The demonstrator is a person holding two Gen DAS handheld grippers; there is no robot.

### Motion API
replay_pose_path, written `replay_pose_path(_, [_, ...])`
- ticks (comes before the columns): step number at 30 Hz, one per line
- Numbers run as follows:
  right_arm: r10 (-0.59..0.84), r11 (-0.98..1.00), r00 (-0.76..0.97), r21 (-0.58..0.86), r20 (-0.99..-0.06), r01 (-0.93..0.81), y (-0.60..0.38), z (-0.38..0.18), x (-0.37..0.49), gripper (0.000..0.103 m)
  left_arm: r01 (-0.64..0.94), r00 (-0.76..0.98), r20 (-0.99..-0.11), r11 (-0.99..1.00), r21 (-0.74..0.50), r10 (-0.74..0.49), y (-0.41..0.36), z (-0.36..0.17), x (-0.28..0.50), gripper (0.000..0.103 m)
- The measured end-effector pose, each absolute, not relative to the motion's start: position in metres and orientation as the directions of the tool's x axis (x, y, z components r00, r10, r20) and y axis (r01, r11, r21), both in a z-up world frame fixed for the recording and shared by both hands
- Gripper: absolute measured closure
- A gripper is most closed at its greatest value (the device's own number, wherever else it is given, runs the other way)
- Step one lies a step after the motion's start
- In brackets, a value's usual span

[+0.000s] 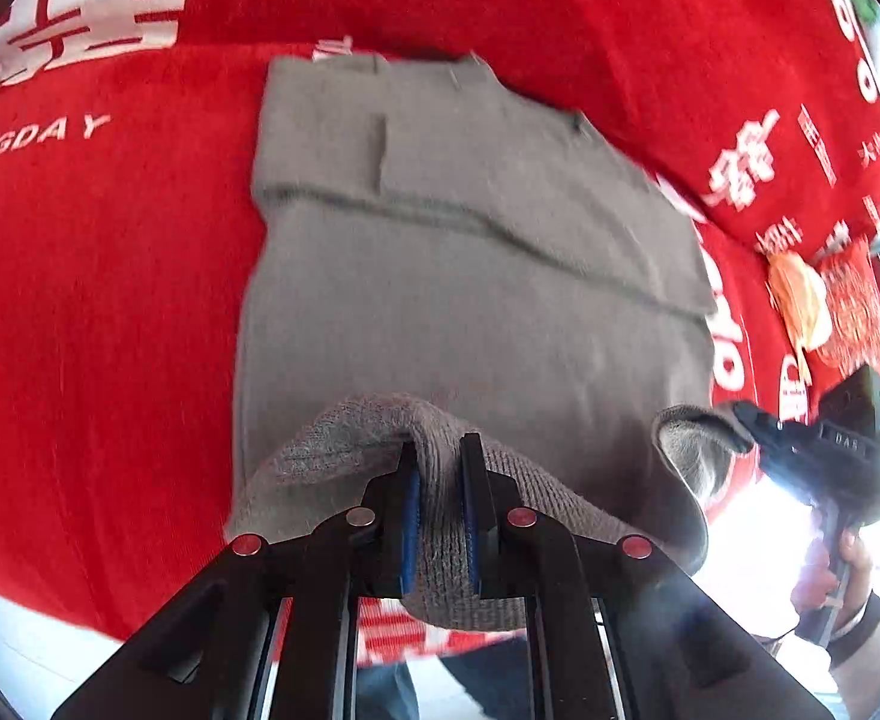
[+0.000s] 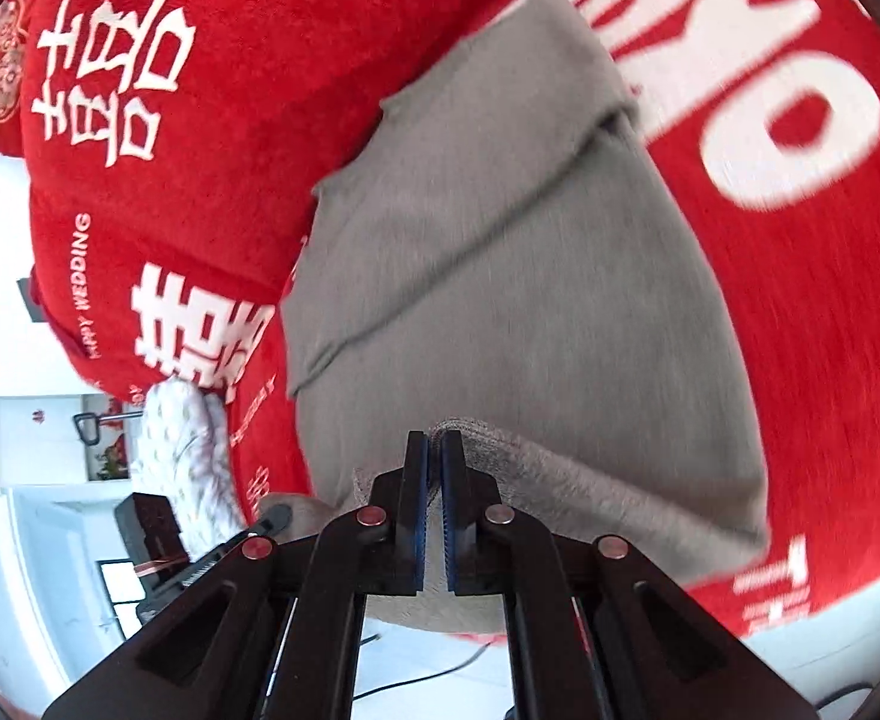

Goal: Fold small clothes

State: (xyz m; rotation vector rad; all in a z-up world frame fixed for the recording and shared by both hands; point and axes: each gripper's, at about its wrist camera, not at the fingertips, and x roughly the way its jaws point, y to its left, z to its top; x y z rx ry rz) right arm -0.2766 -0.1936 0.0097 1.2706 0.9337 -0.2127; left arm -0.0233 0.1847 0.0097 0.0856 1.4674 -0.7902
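Left gripper [image 1: 440,450] fingers clamping grey sweater [image 1: 469,276] hem (lifted), right gripper [image 2: 434,450] pinching its other corner

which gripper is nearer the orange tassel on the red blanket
Right. The right gripper pinches the grey sweater's near corner just below the orange tassel. The left gripper clamps the sweater's hem further along, well away from it.
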Motion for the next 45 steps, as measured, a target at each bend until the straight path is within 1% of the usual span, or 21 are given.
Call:
replay_pose_path(4, [0.329, 0.336, 0.614, 0.696, -0.718, 0.634, -0.21, -0.001, -0.261, 0.098, 0.506, -0.079, -0.919, 0.779, -0.371, -0.386, 0.171, 0.012, -0.007, 0.089])
replay_pose_path(8, [0.335, 0.282, 0.605, 0.69, -0.722, 0.666, -0.226, -0.013, -0.251, 0.098, 0.489, -0.13, -0.929, 0.793, -0.365, -0.347, 0.174, 0.014, 0.002, 0.086])
replay_pose_path(9, [0.344, 0.284, 0.599, 0.689, -0.723, 0.667, -0.229, -0.014, -0.249, 0.098, 0.489, -0.143, -0.931, 0.794, -0.36, -0.334, 0.174, 0.014, 0.004, 0.079])
replay_pose_path(10, [0.353, 0.291, 0.589, 0.684, -0.727, 0.669, -0.232, -0.015, -0.247, 0.097, 0.5, -0.121, -0.943, 0.801, -0.329, -0.311, 0.175, 0.018, 0.005, 0.056])
replay_pose_path(11, [0.363, 0.303, 0.576, 0.678, -0.732, 0.67, -0.234, -0.016, -0.244, 0.097, 0.511, -0.092, -0.952, 0.807, -0.297, -0.292, 0.173, 0.02, 0.002, 0.039])
replay_pose_path(12, [0.37, 0.314, 0.563, 0.669, -0.739, 0.673, -0.237, -0.017, -0.242, 0.094, 0.526, -0.033, -0.961, 0.813, -0.25, -0.274, 0.174, 0.029, 0.002, 0.018])
replay_pose_path(15, [0.379, 0.333, 0.529, 0.645, -0.76, 0.688, -0.245, -0.02, -0.236, 0.094, 0.544, 0.021, -0.956, 0.806, -0.234, -0.292, 0.174, 0.049, 0.008, 0.017])
replay_pose_path(17, [0.374, 0.368, 0.496, 0.617, -0.783, 0.696, -0.249, -0.019, -0.231, 0.092, 0.538, 0.044, -0.963, 0.819, -0.202, -0.266, 0.172, 0.053, 0.015, 0.017])
replay_pose_path(18, [0.37, 0.396, 0.479, 0.602, -0.796, 0.694, -0.249, -0.016, -0.228, 0.085, 0.549, 0.05, -0.967, 0.816, -0.183, -0.251, 0.167, 0.052, 0.017, 0.017])
replay_pose_path(19, [0.371, 0.42, 0.463, 0.59, -0.805, 0.69, -0.249, -0.015, -0.225, 0.065, 0.57, 0.047, -0.972, 0.806, -0.162, -0.229, 0.16, 0.048, 0.018, 0.017])
replay_pose_path(20, [0.367, 0.457, 0.434, 0.566, -0.822, 0.686, -0.246, -0.013, -0.221, 0.05, 0.583, 0.043, -0.976, 0.799, -0.151, -0.216, 0.155, 0.045, 0.018, 0.017])
replay_pose_path(21, [0.363, 0.489, 0.414, 0.549, -0.835, 0.678, -0.244, -0.012, -0.217, 0.031, 0.603, 0.033, -0.979, 0.785, -0.139, -0.199, 0.147, 0.04, 0.017, 0.017])
replay_pose_path(27, [0.316, 0.692, 0.271, 0.417, -0.909, 0.59, -0.228, -0.018, -0.191, 0.031, 0.708, -0.021, -0.993, 0.699, -0.096, -0.116, 0.107, 0.004, 0.003, 0.017])
replay_pose_path(33, [0.22, 0.812, 0.164, 0.274, -0.962, 0.516, -0.2, -0.027, -0.18, 0.031, 0.714, -0.044, -0.996, 0.695, -0.083, -0.074, 0.098, -0.027, 0.0, 0.017])
replay_pose_path(35, [0.156, 0.851, 0.126, 0.198, -0.98, 0.486, -0.187, -0.027, -0.176, 0.033, 0.723, -0.04, -0.996, 0.686, -0.082, -0.076, 0.099, -0.03, -0.003, 0.02])
replay_pose_path(36, [0.132, 0.863, 0.108, 0.168, -0.985, 0.476, -0.182, -0.027, -0.175, 0.042, 0.728, -0.038, -0.997, 0.682, -0.076, -0.071, 0.099, -0.032, -0.004, 0.039])
replay_pose_path(37, [0.094, 0.883, 0.091, 0.125, -0.991, 0.452, -0.174, -0.027, -0.173, 0.064, 0.736, -0.045, -0.997, 0.673, -0.071, -0.057, 0.099, -0.035, -0.005, 0.079])
replay_pose_path(38, [0.074, 0.897, 0.089, 0.105, -0.993, 0.43, -0.169, -0.024, -0.171, 0.075, 0.742, -0.055, -0.998, 0.667, -0.07, -0.043, 0.099, -0.037, -0.006, 0.09])
replay_pose_path(39, [0.048, 0.91, 0.086, 0.079, -0.995, 0.407, -0.163, -0.02, -0.169, 0.097, 0.745, -0.05, -0.998, 0.664, -0.068, -0.047, 0.1, -0.035, -0.006, 0.091])
replay_pose_path(40, [0.02, 0.919, 0.087, 0.052, -0.996, 0.391, -0.159, -0.014, -0.168, 0.097, 0.745, -0.042, -0.997, 0.662, -0.079, -0.072, 0.102, -0.028, -0.006, 0.096])
replay_pose_path(45, [-0.002, 0.905, 0.176, 0.073, -0.984, 0.42, -0.16, 0.032, -0.177, 0.097, 0.739, -0.03, -0.987, 0.661, -0.13, -0.161, 0.113, 0.015, 0.003, 0.096])
